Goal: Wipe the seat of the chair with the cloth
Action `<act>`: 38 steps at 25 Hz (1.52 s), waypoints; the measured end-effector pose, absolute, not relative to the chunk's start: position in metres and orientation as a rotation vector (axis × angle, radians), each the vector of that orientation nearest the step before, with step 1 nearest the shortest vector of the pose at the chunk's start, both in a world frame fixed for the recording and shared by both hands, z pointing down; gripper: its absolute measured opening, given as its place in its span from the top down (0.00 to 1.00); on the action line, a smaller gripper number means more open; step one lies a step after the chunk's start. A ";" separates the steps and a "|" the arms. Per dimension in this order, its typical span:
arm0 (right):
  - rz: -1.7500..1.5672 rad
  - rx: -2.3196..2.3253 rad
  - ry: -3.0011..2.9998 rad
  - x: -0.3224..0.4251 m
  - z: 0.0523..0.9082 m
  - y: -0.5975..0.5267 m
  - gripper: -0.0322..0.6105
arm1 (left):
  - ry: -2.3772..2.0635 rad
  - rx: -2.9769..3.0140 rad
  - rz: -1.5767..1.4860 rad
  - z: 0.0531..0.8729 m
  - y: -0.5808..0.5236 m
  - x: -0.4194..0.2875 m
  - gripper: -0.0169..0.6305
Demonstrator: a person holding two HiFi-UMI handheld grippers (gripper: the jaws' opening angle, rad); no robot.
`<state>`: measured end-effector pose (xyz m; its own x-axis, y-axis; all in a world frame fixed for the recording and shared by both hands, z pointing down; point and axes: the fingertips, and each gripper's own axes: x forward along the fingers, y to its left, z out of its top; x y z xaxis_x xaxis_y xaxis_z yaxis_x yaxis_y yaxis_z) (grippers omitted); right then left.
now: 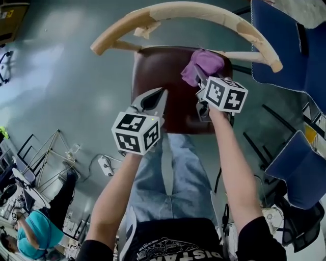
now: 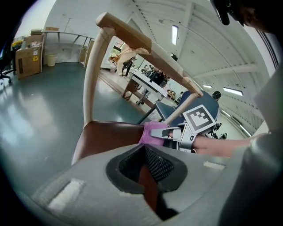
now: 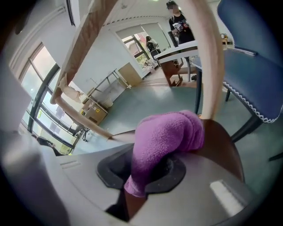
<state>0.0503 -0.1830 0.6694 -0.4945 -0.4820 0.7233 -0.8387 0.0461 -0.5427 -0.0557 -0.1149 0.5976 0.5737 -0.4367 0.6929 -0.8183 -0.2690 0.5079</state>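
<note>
The chair [image 1: 143, 109] is standing on a smooth grey floor [image 1: 61, 76]. Its curved backrest rail [image 1: 183, 12] of pale, chipped wood is arching over a glossy dark brown seat [image 1: 158, 66] with rounded corners. The left gripper [image 1: 162, 94] is being held over the seat's front left part, with its jaws drawn together to a thin slit and nothing between them. The right gripper [image 1: 200, 77] is clamping the cloth [image 3: 164, 140], a fleecy purple wad, at the seat's rear right corner beside a round backrest post [image 3: 212, 66]. The cloth is bulging out of the jaws and lying on the seat just ahead of them. Its long axis is running along the jaws toward the backrest.
</note>
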 end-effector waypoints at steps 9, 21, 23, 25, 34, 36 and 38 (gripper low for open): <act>1.446 1.452 -1.887 0.114 0.672 -0.162 0.85 | -0.987 1.910 0.545 0.604 -0.113 -0.037 0.97; 1.465 1.556 -1.808 0.165 0.672 -0.147 0.85 | -0.969 1.917 0.581 0.610 -0.106 -0.039 0.97; 1.440 1.527 -1.849 0.153 0.663 -0.147 0.85 | -0.976 1.911 0.579 0.610 -0.105 -0.044 0.97; 1.419 1.472 -1.915 0.133 0.651 -0.146 0.85 | -0.985 1.911 0.583 0.610 -0.103 -0.050 0.97; 1.432 1.193 -2.145 -0.012 0.616 -0.120 0.85 | -1.047 1.879 0.643 0.613 -0.085 -0.102 0.97; 1.433 1.122 -2.171 -0.046 0.615 -0.111 0.85 | -1.054 1.878 0.662 0.613 -0.079 -0.117 0.97; 1.443 1.052 -2.190 -0.079 0.616 -0.101 0.85 | -1.060 1.871 0.667 0.613 -0.074 -0.134 0.97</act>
<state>-0.0786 -0.1013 0.6156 -0.6802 -0.4037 0.6118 -0.7215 0.2211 -0.6562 -0.1336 -0.0737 0.6125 0.4959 -0.4076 0.7668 -0.8677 -0.2682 0.4186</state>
